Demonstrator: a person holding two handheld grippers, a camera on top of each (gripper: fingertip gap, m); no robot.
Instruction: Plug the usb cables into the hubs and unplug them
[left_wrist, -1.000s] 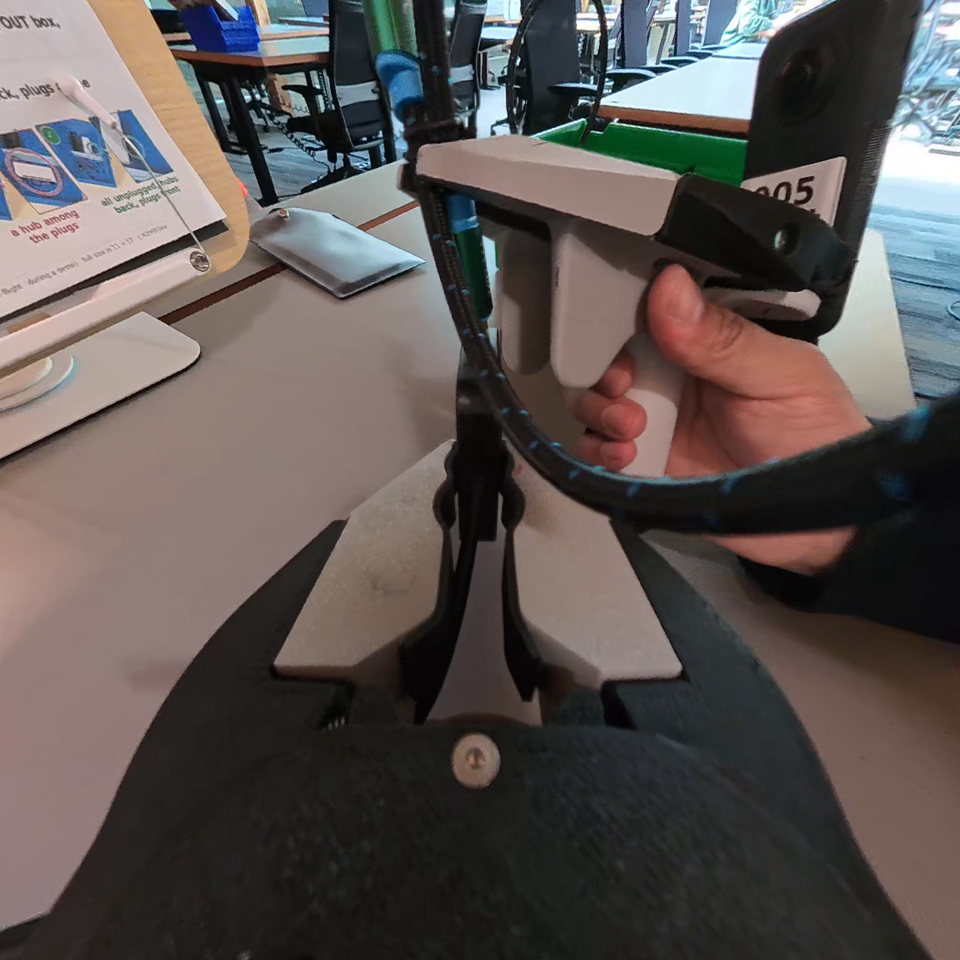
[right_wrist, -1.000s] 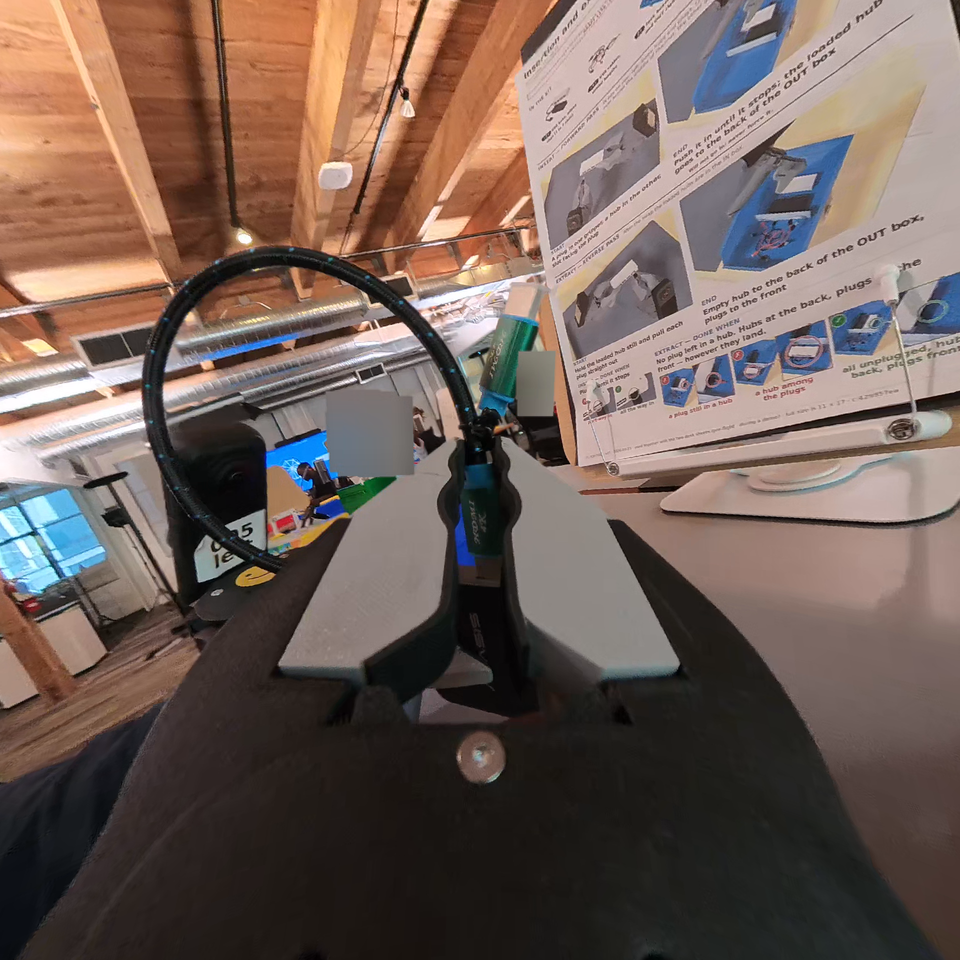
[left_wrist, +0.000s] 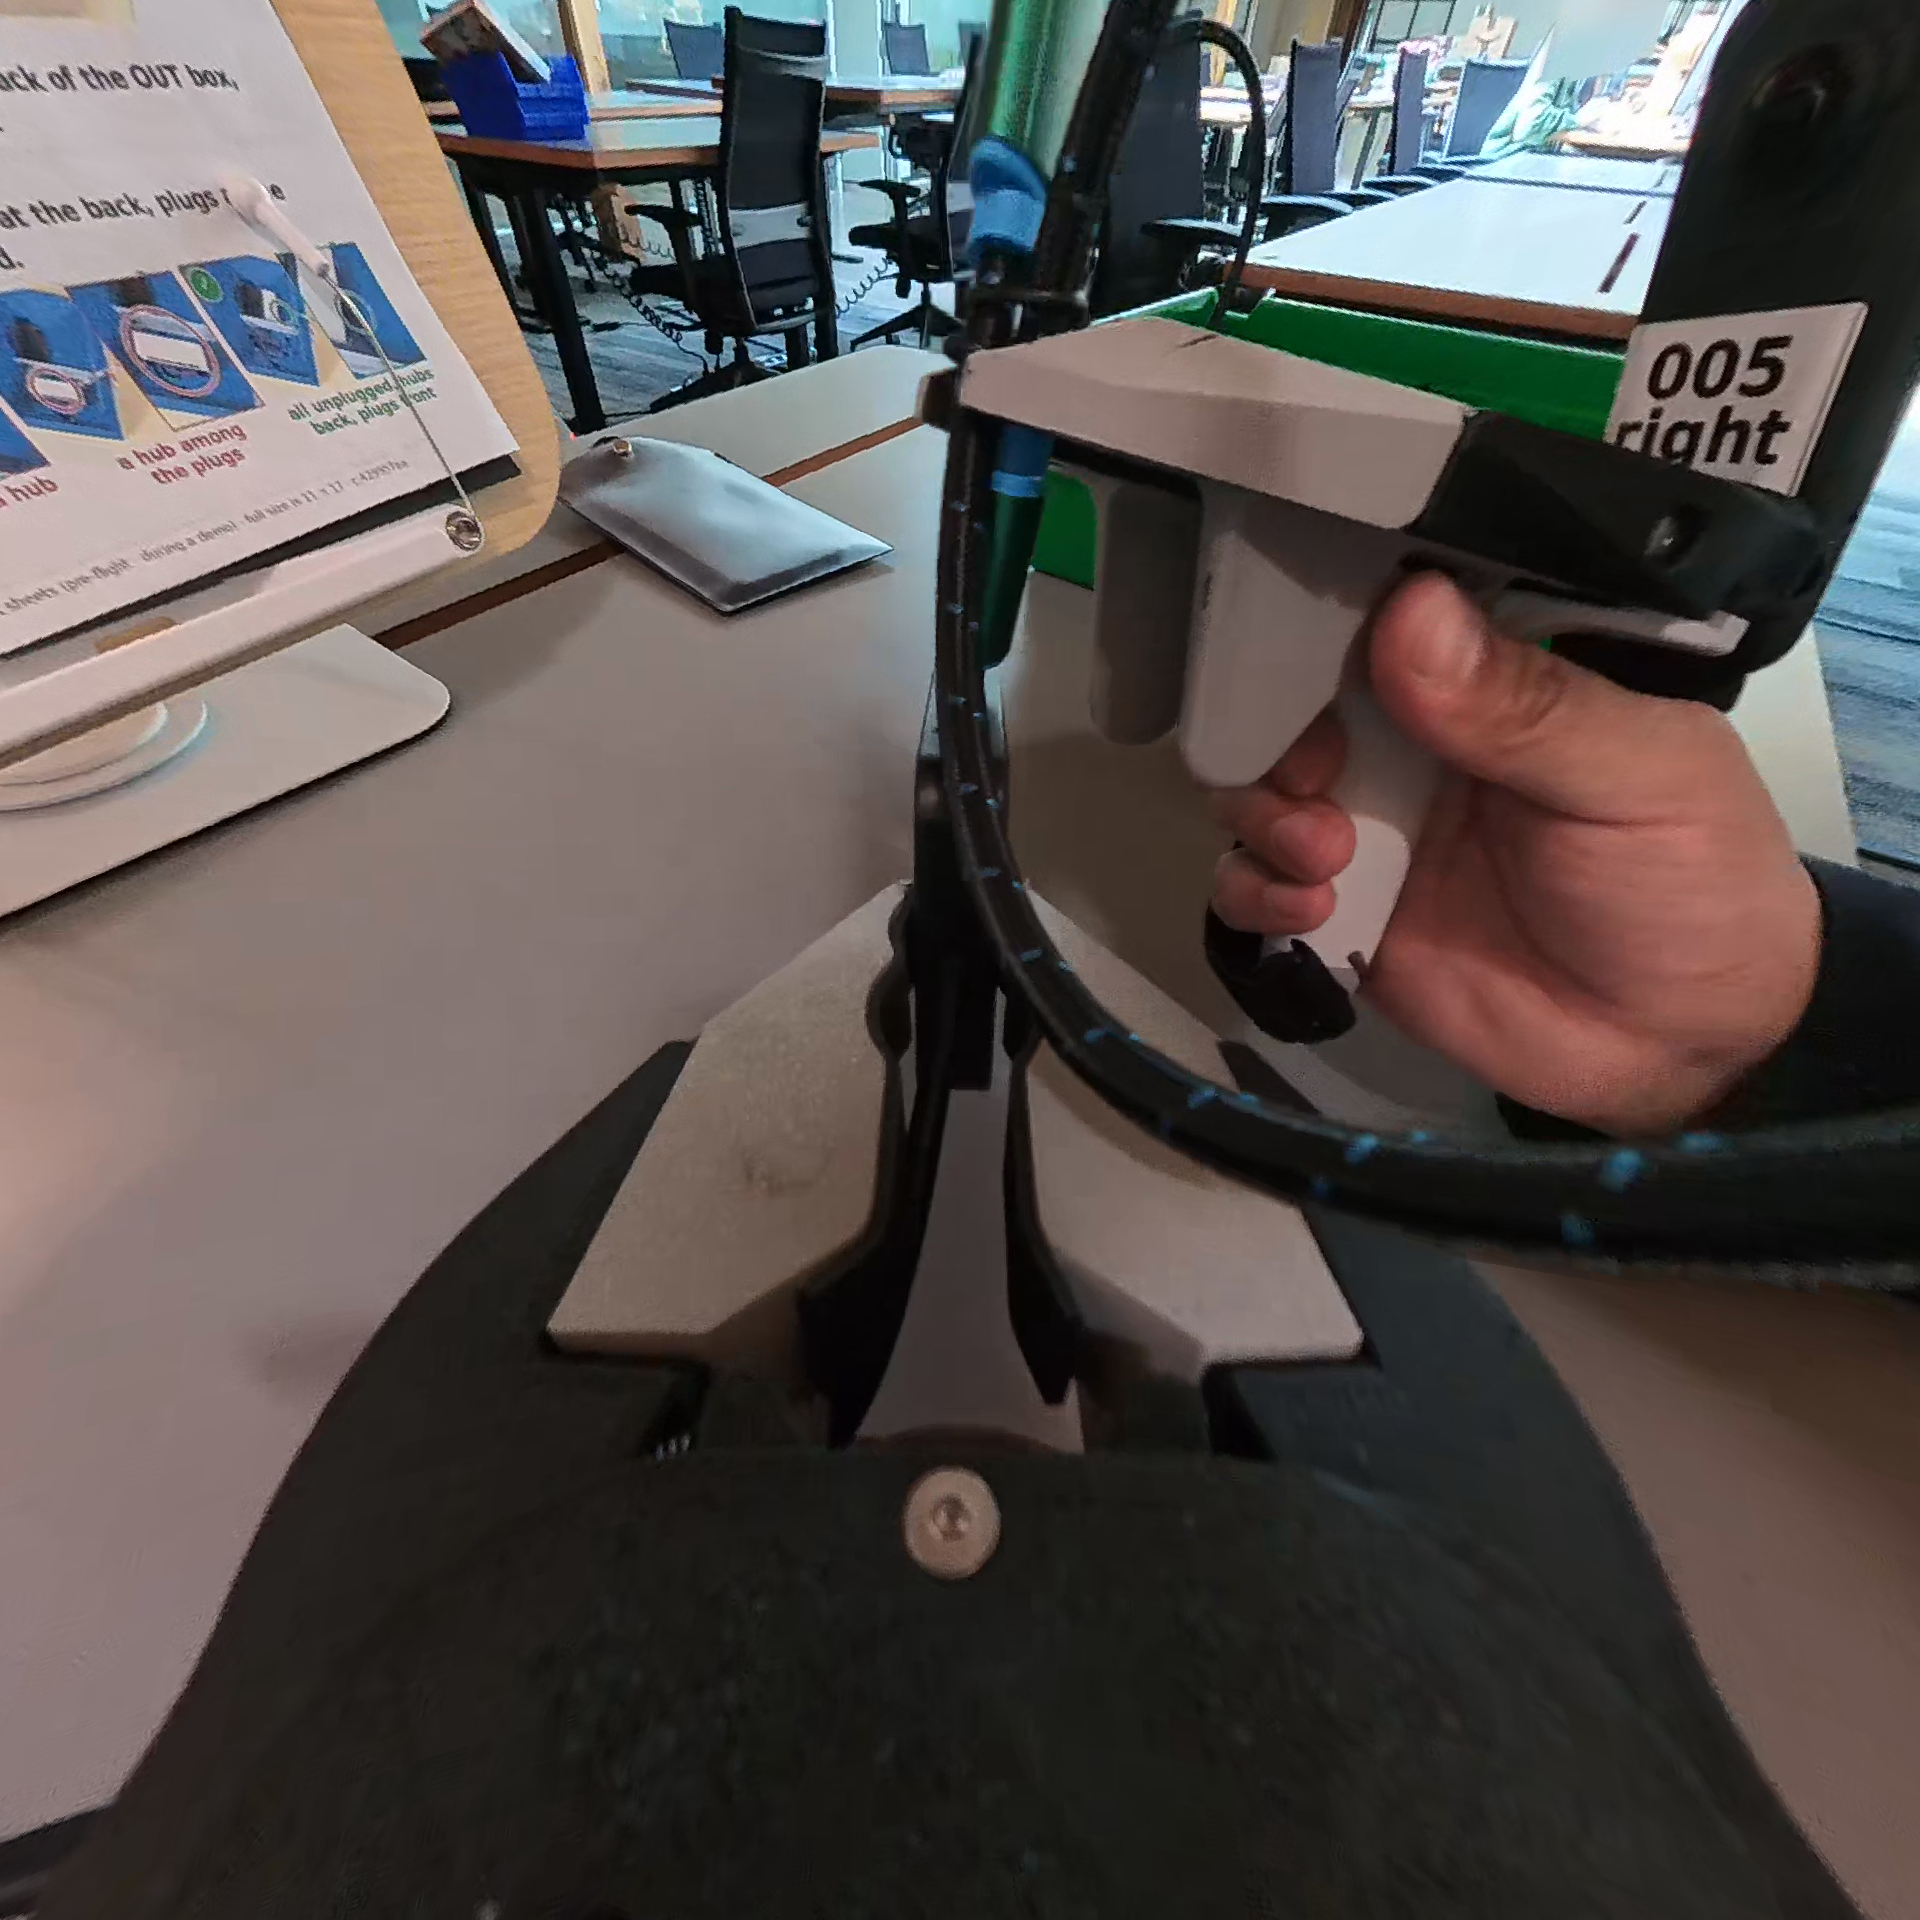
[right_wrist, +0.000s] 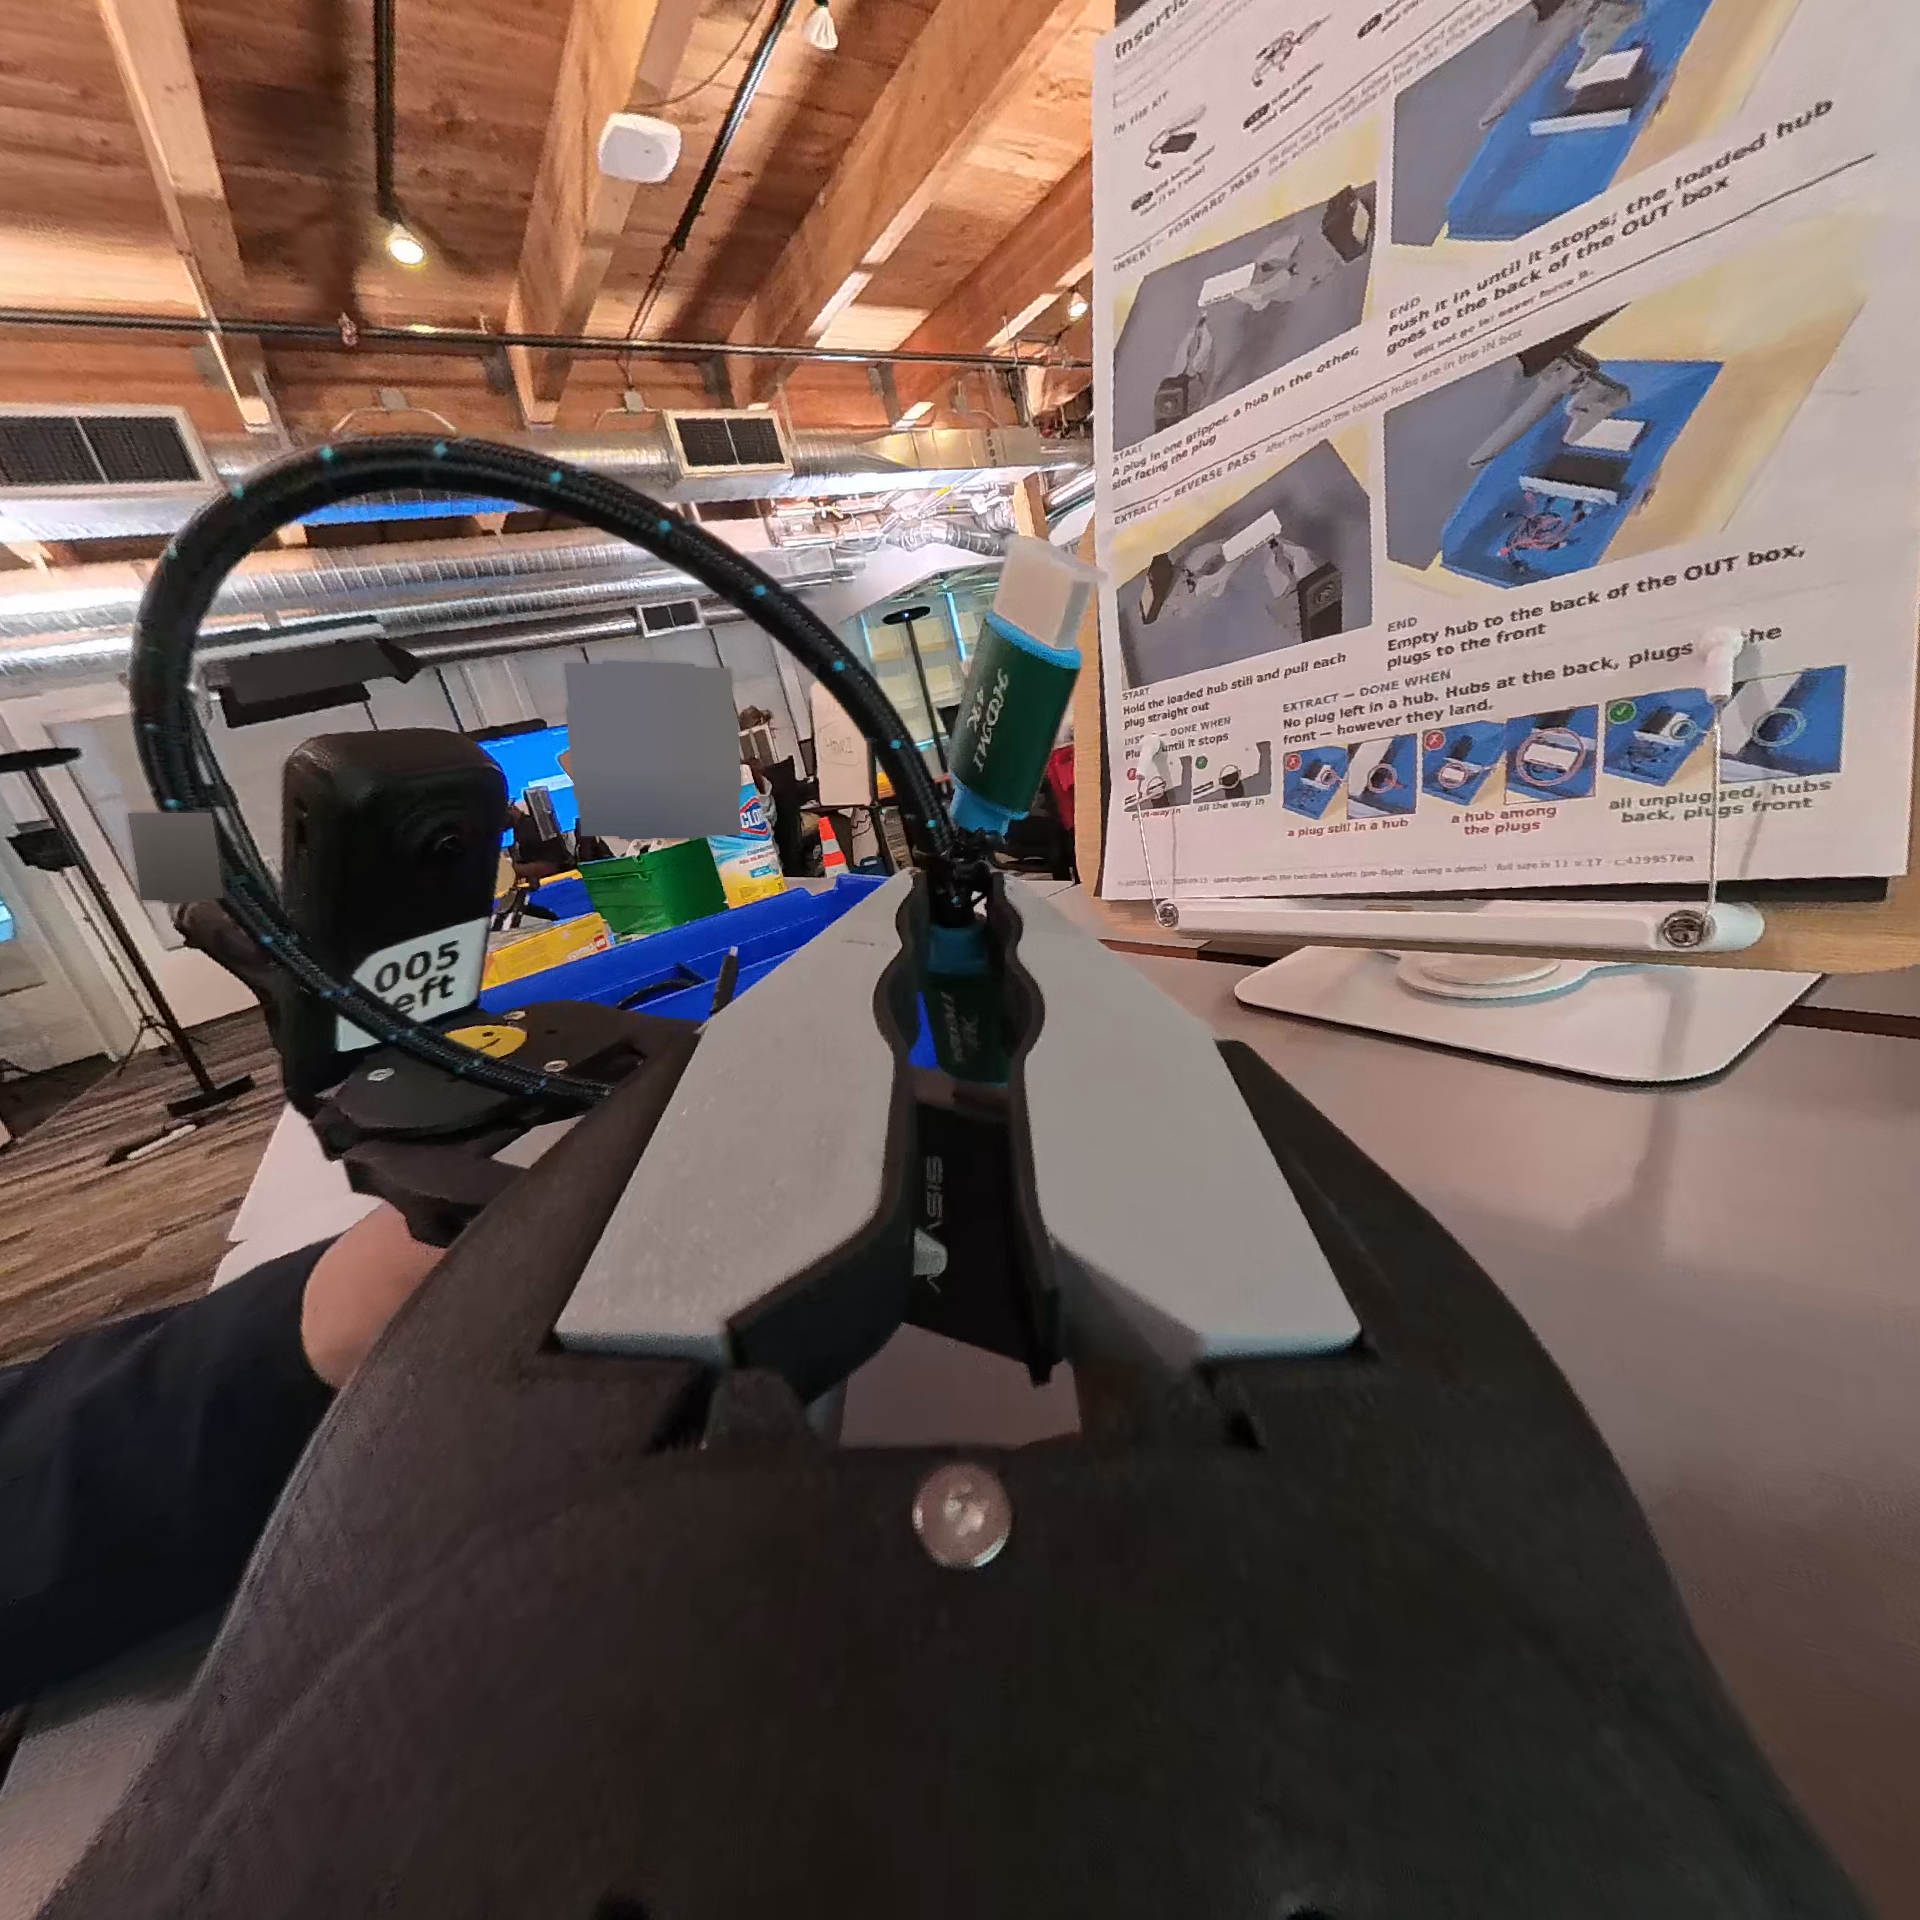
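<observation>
My left gripper (left_wrist: 951, 966) is shut on a flat black hub (left_wrist: 951, 831) that stands upright between its fingers. My right gripper (right_wrist: 961, 914), held by a hand (left_wrist: 1558, 831), is shut on a green plug (right_wrist: 961, 997) with blue ends. In the left wrist view this plug (left_wrist: 1008, 561) sits straight above the hub, under the right gripper's tip (left_wrist: 961, 379). The hub (right_wrist: 951, 1195) also shows in the gap between the right fingers. A black braided cable (right_wrist: 416, 468) loops from the gripped plug to a second, free green plug (right_wrist: 1023, 686) with a clear cap.
An instruction sheet on a white stand (left_wrist: 208, 312) is at the left of the grey table (left_wrist: 520, 935); it also shows in the right wrist view (right_wrist: 1455, 468). A silver pouch (left_wrist: 727, 530) lies behind it. A green bin (left_wrist: 1403, 353) and a blue bin (right_wrist: 727, 945) are nearby. My hands' fingertips stand some 8 cm from each other.
Both grips are unchanged. The right wrist view has tilted down and toward the sheet. The free plug now leans further to the right.
</observation>
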